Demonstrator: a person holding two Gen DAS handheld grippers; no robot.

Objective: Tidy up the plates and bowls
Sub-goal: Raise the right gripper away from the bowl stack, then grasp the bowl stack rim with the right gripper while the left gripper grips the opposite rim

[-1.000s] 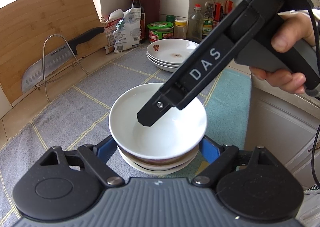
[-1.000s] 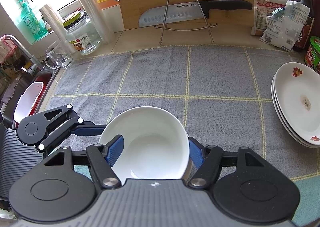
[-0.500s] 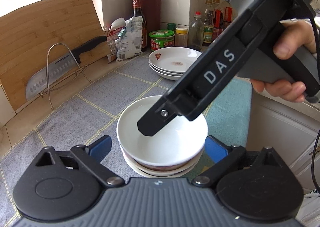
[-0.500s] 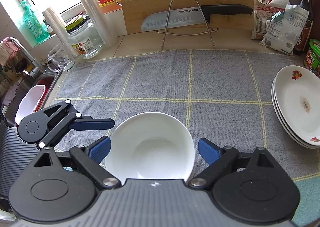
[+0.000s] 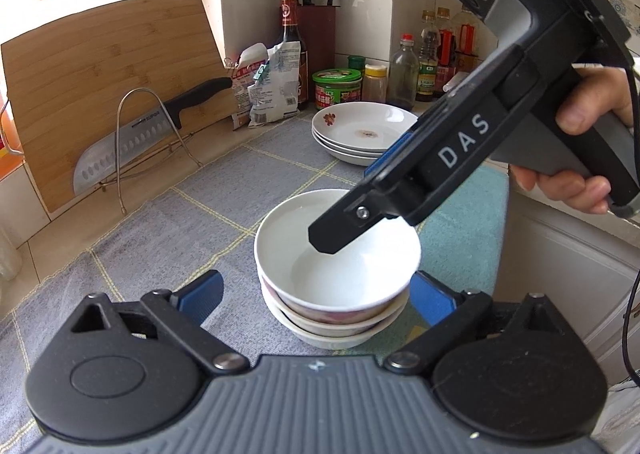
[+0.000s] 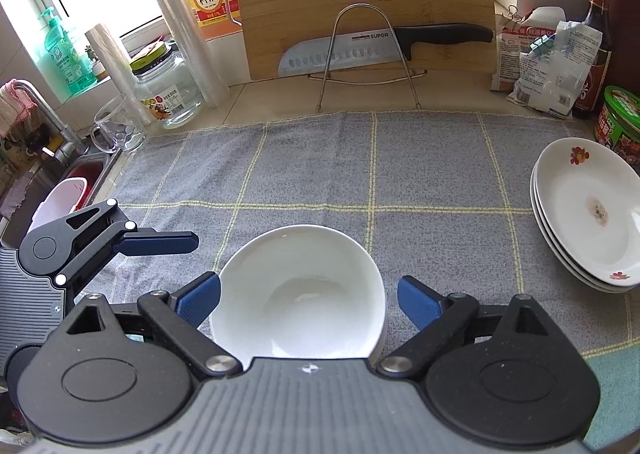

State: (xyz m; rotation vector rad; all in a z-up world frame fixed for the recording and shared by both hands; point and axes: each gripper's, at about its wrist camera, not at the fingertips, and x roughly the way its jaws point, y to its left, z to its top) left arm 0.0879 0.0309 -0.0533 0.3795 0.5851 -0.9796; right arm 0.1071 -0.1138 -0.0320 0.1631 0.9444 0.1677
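Right now I see my right gripper (image 6: 308, 300) spread wide, pads clear of the plain white ceramic bowl (image 6: 298, 294) between them; it sits mouth-up, empty, topping a nested stack of bowls (image 5: 334, 318). My left gripper (image 5: 316, 300) also stands open around that stack. Three flower-printed white plates (image 6: 586, 210) lie stacked far right.

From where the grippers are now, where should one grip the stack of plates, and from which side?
Grip the stack of plates at its near rim, coming in low from the open towel side. The rims flare outward and overhang, so fingers can close above and below the edge; jars crowd the far side.
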